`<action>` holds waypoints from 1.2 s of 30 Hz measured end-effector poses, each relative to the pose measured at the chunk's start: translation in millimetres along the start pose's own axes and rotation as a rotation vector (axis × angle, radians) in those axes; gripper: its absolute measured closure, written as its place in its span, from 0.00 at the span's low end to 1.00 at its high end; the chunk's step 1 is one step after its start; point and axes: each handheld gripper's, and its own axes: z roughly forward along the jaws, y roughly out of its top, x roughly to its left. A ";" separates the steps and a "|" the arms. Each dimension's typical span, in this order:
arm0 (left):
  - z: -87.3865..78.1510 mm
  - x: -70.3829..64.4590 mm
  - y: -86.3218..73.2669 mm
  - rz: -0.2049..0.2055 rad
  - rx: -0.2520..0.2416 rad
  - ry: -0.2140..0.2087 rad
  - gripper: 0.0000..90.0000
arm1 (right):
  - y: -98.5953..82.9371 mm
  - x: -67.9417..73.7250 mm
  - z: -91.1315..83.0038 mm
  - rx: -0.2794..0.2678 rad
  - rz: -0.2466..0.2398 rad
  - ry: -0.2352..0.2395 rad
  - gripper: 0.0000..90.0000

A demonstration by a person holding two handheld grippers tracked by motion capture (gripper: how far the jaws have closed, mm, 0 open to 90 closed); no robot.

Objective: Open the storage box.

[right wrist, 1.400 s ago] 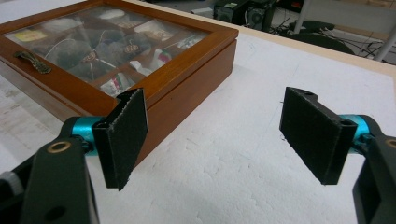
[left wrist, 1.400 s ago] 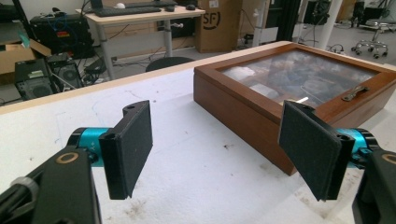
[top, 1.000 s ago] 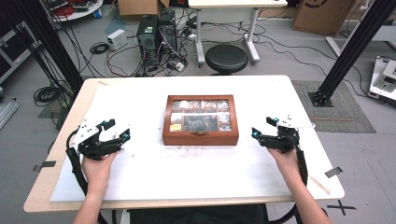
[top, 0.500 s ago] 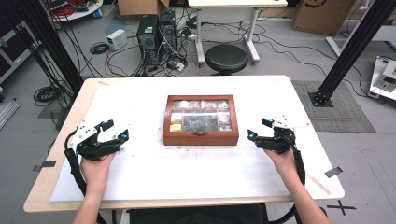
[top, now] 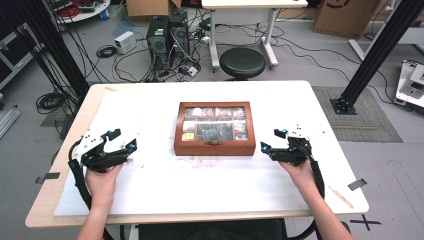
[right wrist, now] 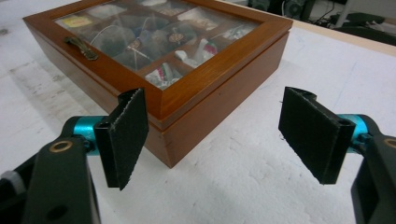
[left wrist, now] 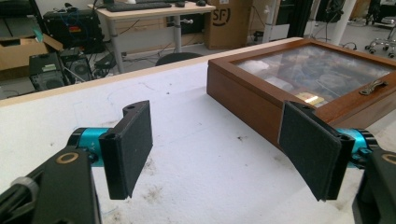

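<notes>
Box, wooden with a glass lid shut, is seen mid-table. The right gripper has been brought nearer its right front corner than a second ago, jaws spread wide, nothing held, just beside the box. The left gripper has barely shifted, jaws wide, well apart from the box

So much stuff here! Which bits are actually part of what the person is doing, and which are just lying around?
Part of the job:
wooden box with glass lid, shut, on the table
left tool, open, left of the box
right tool, open, near the box's right corner

Just lying about:
black stool
computer towers
floor cables
cardboard box
</notes>
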 end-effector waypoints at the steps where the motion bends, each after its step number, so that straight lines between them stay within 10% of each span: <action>1: 0.1 0.0 -0.1 0.001 0.002 0.004 0.29 | -0.3 0.5 1.0 0.003 0.000 0.007 0.28; 36: -3.2 3.6 -4.3 -0.009 0.027 0.027 0.29 | -3.2 13.3 34.1 0.156 -0.074 0.101 0.58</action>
